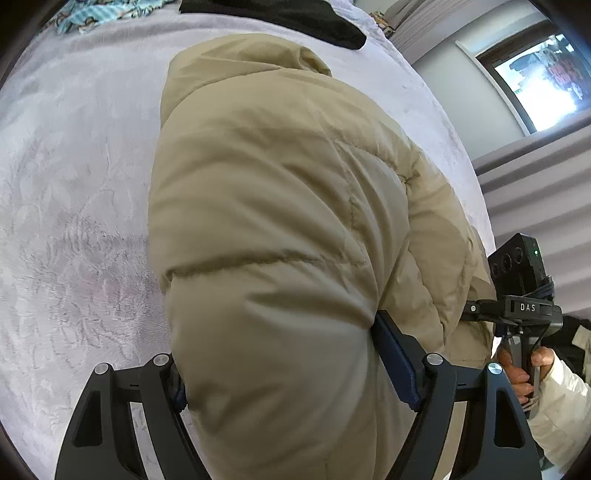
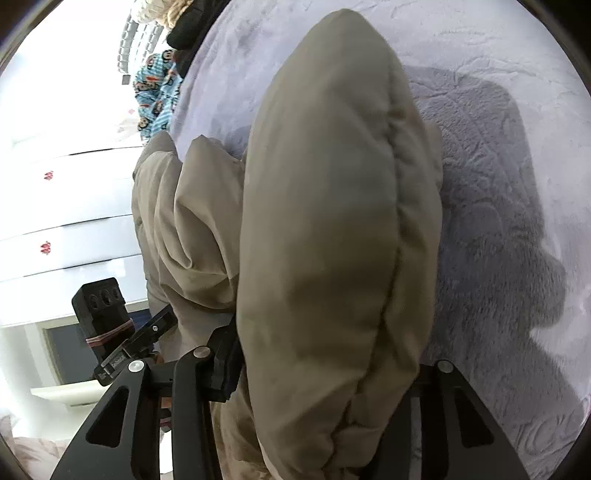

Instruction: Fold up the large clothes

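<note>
A beige puffer jacket (image 1: pixel 280 192) lies on the pale fleece bed cover (image 1: pixel 74 206), bunched up toward both cameras. My left gripper (image 1: pixel 280 358) is shut on a thick padded fold of it; the blue pads (image 1: pixel 393 363) press into the fabric on both sides. In the right wrist view the jacket (image 2: pixel 332 221) rises as a bulging roll, and my right gripper (image 2: pixel 325 369) is shut on its near end, its right finger hidden under the padding. The right gripper's body (image 1: pixel 517 306), held by a hand, is at the jacket's right edge.
A black garment (image 1: pixel 280 18) and a blue patterned cloth (image 2: pixel 155 96) lie at the far end of the bed. White drawers (image 2: pixel 66 229) stand beside the bed. A window (image 1: pixel 543 74) and grey curtain are on the other side.
</note>
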The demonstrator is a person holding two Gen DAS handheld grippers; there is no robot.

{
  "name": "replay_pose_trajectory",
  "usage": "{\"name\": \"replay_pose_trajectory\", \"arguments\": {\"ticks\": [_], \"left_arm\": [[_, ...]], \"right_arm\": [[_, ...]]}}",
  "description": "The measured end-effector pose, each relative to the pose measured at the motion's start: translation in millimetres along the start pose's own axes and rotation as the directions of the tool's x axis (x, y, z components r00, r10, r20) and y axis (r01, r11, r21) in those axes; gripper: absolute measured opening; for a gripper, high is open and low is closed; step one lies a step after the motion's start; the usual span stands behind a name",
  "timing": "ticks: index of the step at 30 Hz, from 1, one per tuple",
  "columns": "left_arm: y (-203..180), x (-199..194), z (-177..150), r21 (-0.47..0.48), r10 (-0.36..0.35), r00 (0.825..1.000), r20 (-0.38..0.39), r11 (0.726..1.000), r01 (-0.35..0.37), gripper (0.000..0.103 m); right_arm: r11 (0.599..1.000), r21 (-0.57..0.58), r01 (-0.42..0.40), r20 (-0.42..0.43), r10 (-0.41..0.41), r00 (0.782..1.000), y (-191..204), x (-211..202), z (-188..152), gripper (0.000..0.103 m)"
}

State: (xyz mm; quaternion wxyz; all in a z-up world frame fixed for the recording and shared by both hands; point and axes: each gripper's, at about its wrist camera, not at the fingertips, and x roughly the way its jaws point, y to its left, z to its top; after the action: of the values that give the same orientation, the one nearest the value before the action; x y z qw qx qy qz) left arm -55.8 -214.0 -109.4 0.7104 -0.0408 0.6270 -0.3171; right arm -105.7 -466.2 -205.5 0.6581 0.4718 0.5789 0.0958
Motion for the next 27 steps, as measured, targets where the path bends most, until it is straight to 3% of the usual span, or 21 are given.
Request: {"name": "replay_pose_trajectory", "arguments": {"ticks": [14, 19, 27], "left_arm": [[32, -62, -6, -0.039, -0.009, 0.992, 0.126, 0.999, 0.014, 0.082], [83, -102, 3, -0.023, -0.025, 0.987, 0.159, 0.999, 0.029, 0.082], [219, -176, 30, -0.047, 0.022, 0.980, 0.200, 0.999, -0.012, 0.082]], "right_arm": [[0.996, -0.077, -0.054, -0.007, 0.053, 0.999, 55, 9, 3, 0.047], [0.992, -0.109, -0.059, 0.020, 0.061, 0.998, 99, 43, 0, 0.047], [0.985, -0.147, -0.086, 0.033, 0.092, 0.995, 188, 155, 12, 0.047]]}}
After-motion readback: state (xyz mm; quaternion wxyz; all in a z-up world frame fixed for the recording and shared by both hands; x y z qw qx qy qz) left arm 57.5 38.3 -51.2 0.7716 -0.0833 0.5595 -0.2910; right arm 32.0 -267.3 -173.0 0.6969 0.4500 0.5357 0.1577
